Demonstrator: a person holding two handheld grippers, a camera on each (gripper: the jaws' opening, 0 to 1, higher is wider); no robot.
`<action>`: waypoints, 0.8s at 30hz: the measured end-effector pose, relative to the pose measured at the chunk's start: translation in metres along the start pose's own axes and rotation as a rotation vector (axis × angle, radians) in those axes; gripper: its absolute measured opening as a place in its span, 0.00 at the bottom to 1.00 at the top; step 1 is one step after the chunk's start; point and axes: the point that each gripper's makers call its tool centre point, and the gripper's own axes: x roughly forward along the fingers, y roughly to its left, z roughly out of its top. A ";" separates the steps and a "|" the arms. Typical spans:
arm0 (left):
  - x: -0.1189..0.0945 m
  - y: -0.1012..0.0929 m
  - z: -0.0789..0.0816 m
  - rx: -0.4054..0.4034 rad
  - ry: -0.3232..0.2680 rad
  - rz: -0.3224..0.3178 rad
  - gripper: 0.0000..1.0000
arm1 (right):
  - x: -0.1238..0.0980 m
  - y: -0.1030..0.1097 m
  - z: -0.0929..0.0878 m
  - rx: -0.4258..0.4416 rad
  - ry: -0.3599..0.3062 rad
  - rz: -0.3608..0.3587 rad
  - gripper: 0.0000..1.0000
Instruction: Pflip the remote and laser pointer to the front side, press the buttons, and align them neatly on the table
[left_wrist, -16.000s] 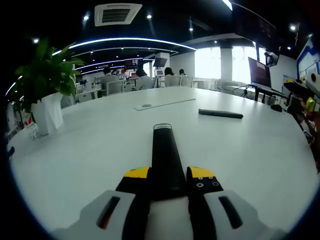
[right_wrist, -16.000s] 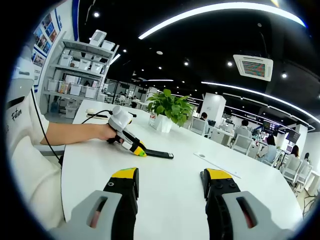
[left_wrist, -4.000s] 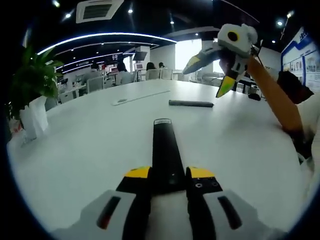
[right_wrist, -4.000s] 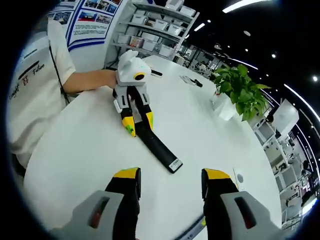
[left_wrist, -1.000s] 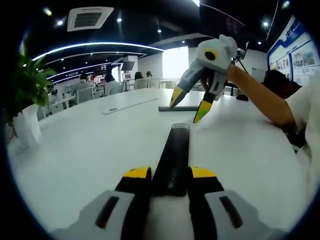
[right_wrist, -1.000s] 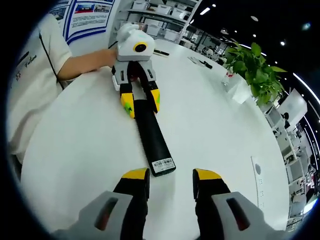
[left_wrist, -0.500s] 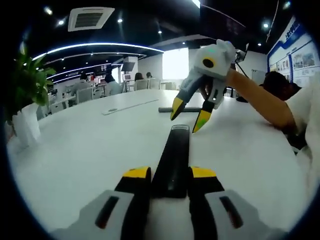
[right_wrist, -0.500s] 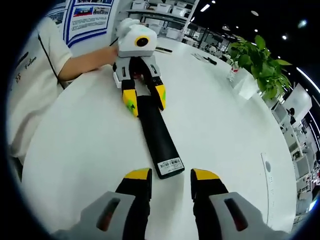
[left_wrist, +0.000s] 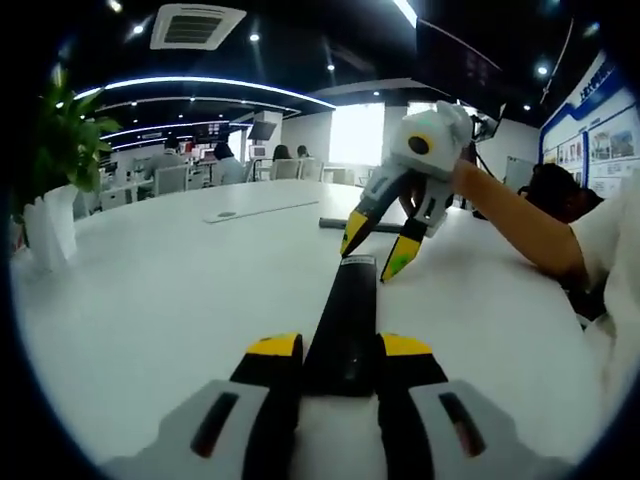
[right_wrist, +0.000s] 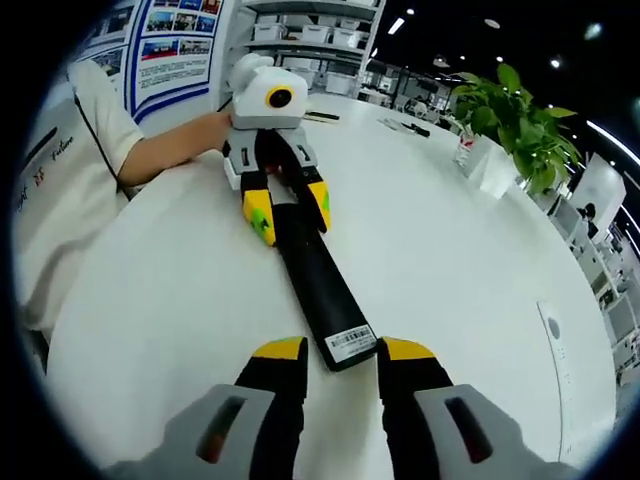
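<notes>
Left gripper view: left tongs (left_wrist: 340, 352) clamped on near end of long black slab-shaped remote (left_wrist: 346, 315) lying on white bench (left_wrist: 150, 300). Right tongs (left_wrist: 380, 248) parted, tips straddling far end. Thin dark laser pointer (left_wrist: 342, 223) farther back.

Right gripper view: right tongs (right_wrist: 338, 362) parted astride labelled remote end (right_wrist: 348, 343); left tongs (right_wrist: 288, 210) grip opposite end.

bare white table (left_wrist: 150, 300) either side of remote (left_wrist: 345, 315), potted plant (left_wrist: 50, 170) at far edge, laser pointer (left_wrist: 345, 223) beyond

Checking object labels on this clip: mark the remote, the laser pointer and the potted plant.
remote (right_wrist: 312, 275), right gripper view, middle of its black back.
laser pointer (left_wrist: 343, 224), left gripper view, middle of the dark bar lying far on the table.
potted plant (right_wrist: 515, 120), right gripper view, its green leaves.
</notes>
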 end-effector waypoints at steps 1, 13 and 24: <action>0.000 0.000 0.000 -0.002 0.000 0.000 0.31 | 0.000 -0.001 0.000 0.003 0.000 -0.004 0.28; 0.001 0.002 0.000 -0.030 0.002 0.005 0.31 | 0.004 0.001 0.007 0.017 -0.038 0.001 0.28; 0.004 0.008 -0.001 0.098 0.044 0.080 0.33 | 0.002 0.003 0.010 0.104 -0.044 0.020 0.27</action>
